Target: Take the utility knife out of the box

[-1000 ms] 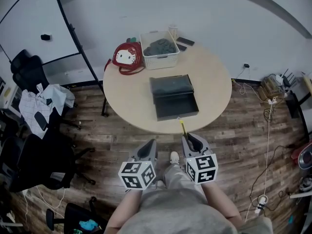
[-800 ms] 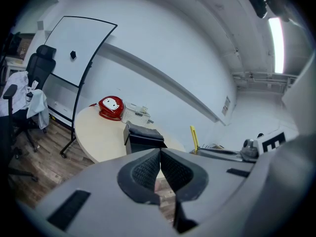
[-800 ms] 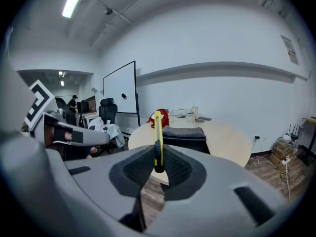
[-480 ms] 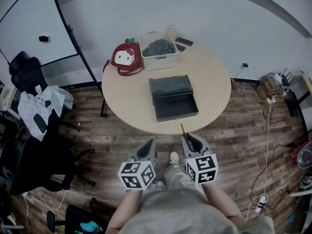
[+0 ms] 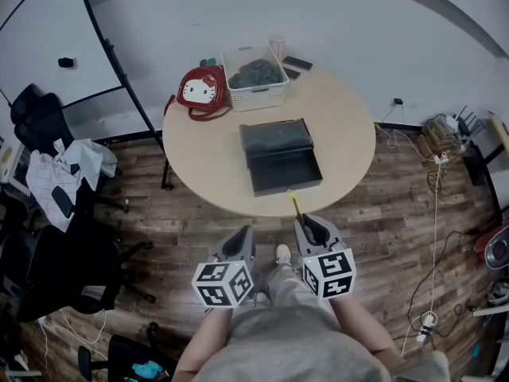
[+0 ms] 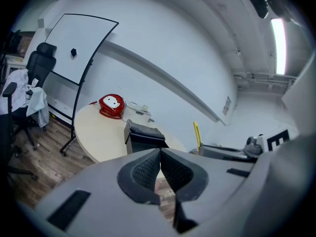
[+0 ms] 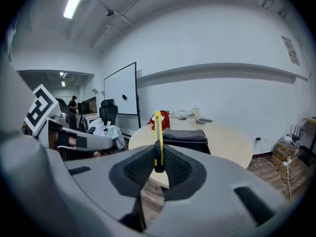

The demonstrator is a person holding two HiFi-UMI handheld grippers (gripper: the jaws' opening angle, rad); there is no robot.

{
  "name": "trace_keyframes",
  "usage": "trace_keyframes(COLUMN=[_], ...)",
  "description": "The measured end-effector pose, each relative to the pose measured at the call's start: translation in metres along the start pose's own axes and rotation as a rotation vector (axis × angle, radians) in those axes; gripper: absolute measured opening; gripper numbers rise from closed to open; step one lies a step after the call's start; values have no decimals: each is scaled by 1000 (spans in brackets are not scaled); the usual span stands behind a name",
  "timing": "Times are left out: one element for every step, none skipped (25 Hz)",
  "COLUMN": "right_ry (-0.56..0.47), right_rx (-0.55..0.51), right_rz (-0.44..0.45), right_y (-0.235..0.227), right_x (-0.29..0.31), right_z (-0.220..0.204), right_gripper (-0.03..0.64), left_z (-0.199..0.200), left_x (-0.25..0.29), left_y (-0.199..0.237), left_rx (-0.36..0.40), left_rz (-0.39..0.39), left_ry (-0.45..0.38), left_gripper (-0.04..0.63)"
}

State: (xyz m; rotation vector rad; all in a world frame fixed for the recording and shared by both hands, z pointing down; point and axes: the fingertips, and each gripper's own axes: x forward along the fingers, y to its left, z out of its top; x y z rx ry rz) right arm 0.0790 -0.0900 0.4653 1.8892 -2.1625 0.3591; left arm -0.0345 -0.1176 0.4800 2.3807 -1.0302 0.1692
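Observation:
My right gripper (image 5: 305,224) (image 7: 158,158) is shut on the yellow utility knife (image 5: 297,208) (image 7: 157,135), which stands up from the jaws and points toward the table. In the left gripper view the knife (image 6: 196,135) shows at the right. The dark open box (image 5: 280,157) (image 7: 186,139) (image 6: 143,136) lies on the round beige table (image 5: 199,157), its lid folded back. My left gripper (image 5: 241,241) (image 6: 160,163) is shut with nothing between its jaws. Both grippers are held over the floor in front of the table, apart from the box.
A white basket (image 5: 256,79) of dark cloth, a red bag (image 5: 196,92) and a small dark flat object (image 5: 297,64) sit at the table's far side. Office chairs (image 5: 36,118) with clothes stand at the left. A whiteboard (image 5: 40,38) is behind. Cables (image 5: 433,213) lie on the floor at right.
The head view has shifted slightly, so the table and box appear a little farther up and left. Both grippers keep their pose, the knife still held.

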Motion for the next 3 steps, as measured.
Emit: trace_keyframes(right_ry=[0,1,2], right_rx=[-1,-3,-4], right_rz=[0,0,1], right_y=[0,-1,-1], right_x=[1,1,2], right_z=[0,0,0], right_gripper=[43,43,43], left_z=[0,0,1], left_x=[1,2,2], left_y=[0,1,1], left_rx=[0,0,-1], left_rz=[0,0,-1], left_ry=[0,0,0], left_gripper=[3,3,3])
